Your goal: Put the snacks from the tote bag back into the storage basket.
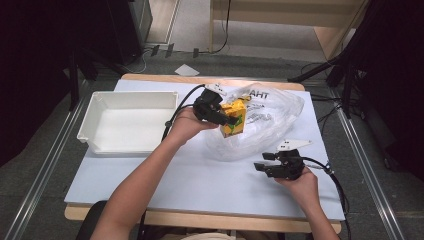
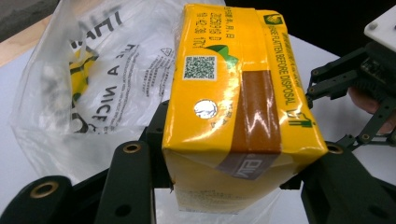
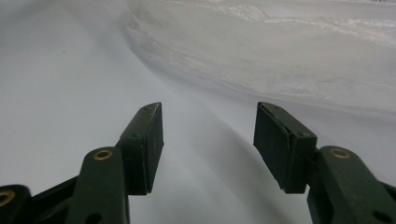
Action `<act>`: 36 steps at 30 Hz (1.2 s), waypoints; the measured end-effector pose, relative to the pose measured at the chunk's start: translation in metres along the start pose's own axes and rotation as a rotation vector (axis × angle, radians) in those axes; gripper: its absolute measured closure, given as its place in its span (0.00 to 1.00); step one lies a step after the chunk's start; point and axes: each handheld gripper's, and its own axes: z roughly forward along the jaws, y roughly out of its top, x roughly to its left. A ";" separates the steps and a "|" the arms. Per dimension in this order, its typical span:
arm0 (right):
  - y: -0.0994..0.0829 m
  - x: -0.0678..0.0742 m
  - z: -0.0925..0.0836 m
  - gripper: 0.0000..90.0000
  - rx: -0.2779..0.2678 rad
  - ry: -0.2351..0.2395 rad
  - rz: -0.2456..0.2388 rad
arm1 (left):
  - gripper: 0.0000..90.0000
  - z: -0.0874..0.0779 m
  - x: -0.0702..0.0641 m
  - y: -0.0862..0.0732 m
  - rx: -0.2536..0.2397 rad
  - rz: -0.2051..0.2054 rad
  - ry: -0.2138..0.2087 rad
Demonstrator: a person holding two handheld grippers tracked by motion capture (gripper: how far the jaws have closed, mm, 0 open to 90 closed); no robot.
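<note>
My left gripper [image 1: 231, 120] is shut on a yellow drink carton [image 1: 234, 118], held above the table beside the mouth of a clear plastic bag [image 1: 270, 125]. In the left gripper view the carton [image 2: 233, 107] sits clamped between the two black jaws, its QR code and brown tape facing the camera, with the printed bag [image 2: 93, 84] behind it. My right gripper [image 1: 264, 161] rests low near the front right of the table, open with nothing between its fingers. In the right gripper view its jaws [image 3: 208, 140] stand apart over the white tabletop, the bag's edge [image 3: 280, 56] just beyond.
A white empty bin [image 1: 127, 120] stands at the table's left. The pale tabletop [image 1: 200, 185] has wooden edges front and back. Black stands and cables [image 1: 345, 65] flank the far right; a dark cabinet sits at the far left.
</note>
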 end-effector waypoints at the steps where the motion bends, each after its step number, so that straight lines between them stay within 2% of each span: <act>1: 0.000 0.000 0.000 0.48 0.000 0.002 0.003 | 0.59 -0.002 0.001 -0.001 -0.005 -0.003 -0.004; 3: 0.000 0.001 0.000 0.48 0.000 0.002 0.003 | 0.59 -0.005 0.002 -0.003 -0.017 -0.016 -0.013; 13: 0.000 0.000 0.000 0.48 0.002 -0.001 0.000 | 0.59 -0.018 0.004 -0.012 -0.028 -0.036 -0.006; 15: 0.000 0.000 0.000 0.48 0.001 -0.001 0.001 | 0.59 -0.020 0.004 -0.014 -0.024 -0.027 -0.002; 29: 0.000 0.001 -0.001 0.48 0.004 0.002 -0.008 | 0.59 -0.030 0.011 -0.021 -0.035 -0.044 0.008; 36: 0.001 0.000 -0.001 0.48 0.000 0.008 -0.013 | 0.59 -0.038 0.015 -0.025 -0.036 -0.056 0.027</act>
